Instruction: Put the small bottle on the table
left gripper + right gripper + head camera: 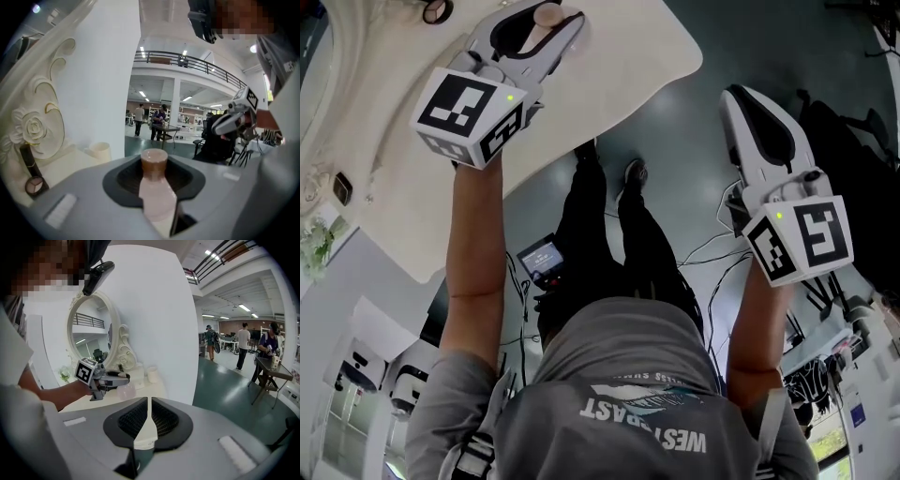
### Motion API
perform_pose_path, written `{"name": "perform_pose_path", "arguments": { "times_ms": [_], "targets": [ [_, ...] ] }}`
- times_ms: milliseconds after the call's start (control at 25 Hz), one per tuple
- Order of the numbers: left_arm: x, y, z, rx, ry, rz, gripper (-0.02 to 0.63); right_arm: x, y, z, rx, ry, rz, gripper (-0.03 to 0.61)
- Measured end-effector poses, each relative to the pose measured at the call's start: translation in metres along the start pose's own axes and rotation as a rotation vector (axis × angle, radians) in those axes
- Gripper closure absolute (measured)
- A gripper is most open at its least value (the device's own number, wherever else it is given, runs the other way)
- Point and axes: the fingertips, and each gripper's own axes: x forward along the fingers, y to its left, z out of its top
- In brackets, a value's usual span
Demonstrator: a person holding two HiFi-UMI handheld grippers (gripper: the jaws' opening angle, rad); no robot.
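— Where was the small bottle (pixel 157 194)?
— Clamped in your left hand-held gripper (pixel 542 21), over the bench (pixel 619 66).
— And your right hand-held gripper (pixel 148 405)?
— Jaws together, to the right of the bench.

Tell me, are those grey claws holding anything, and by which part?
The left gripper clamps a small pale pink brown-capped bottle by its body; the right gripper holds nothing.

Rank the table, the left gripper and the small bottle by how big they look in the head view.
1. table, by far the largest.
2. left gripper, nearer the camera.
3. small bottle, only partly showing between the jaws.
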Motion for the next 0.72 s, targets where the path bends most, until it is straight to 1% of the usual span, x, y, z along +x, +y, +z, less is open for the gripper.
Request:
{"name": "perform_pose_path", "arguments": {
  "times_ms": [320, 720],
  "targets": [
    [0.015, 0.014, -0.019, -0.021, 0.023, -0.007, 0.488, 0.012, -0.005, -0.019, 0.031, 0.03, -0.009, 0.549],
    [0.034, 0.02, -0.039, -0.039, 0.049, -0.021, 0.488, 0.019, -0.012, -0.035, 0.05, 0.05, -0.017, 0.549]
  ]
}}
